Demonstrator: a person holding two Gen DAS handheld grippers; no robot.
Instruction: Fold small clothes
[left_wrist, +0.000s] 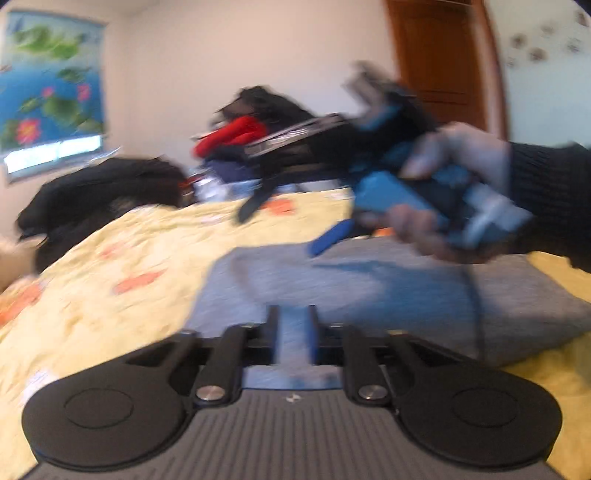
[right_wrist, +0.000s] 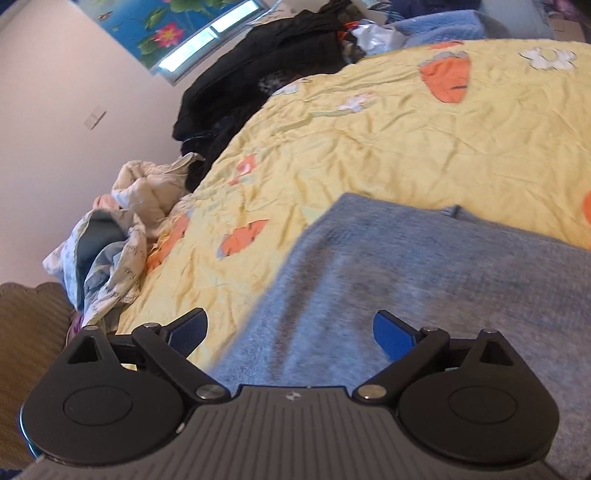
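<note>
Garment: a grey garment (right_wrist: 424, 280) lies flat on the yellow quilt (right_wrist: 388, 140), filling the near half of both views; in the right view its far edge runs across at about 1 o'clock from the claw.
Left claw (left_wrist: 292, 332): fingers narrowly apart, a slim gap with only grey cloth seen through it; whether the pads brush the garment I cannot tell, the picture is blurred.
Right claw (right_wrist: 290, 332): fingers spread wide, nothing between them, poised over the garment's left part; the left blue pad (right_wrist: 188, 332) sits above the quilt edge, the right one above grey cloth.
Left view only: the right claw from outside, at 2 o'clock, gripped by a hand (left_wrist: 454, 192) in a dark sleeve (left_wrist: 554, 199), its blue fingertip (left_wrist: 328, 238) just over the garment; a brown door (left_wrist: 439, 62) behind; a red item (left_wrist: 236, 134) in the far heap.
Right view only: a pale crumpled bundle (right_wrist: 118, 240) off the quilt at 10 o'clock; a light blue cloth (right_wrist: 439, 27) at 12.
Both views: black clothing (right_wrist: 258, 66) beyond the quilt, flowered poster (left_wrist: 48, 81) on the wall.
</note>
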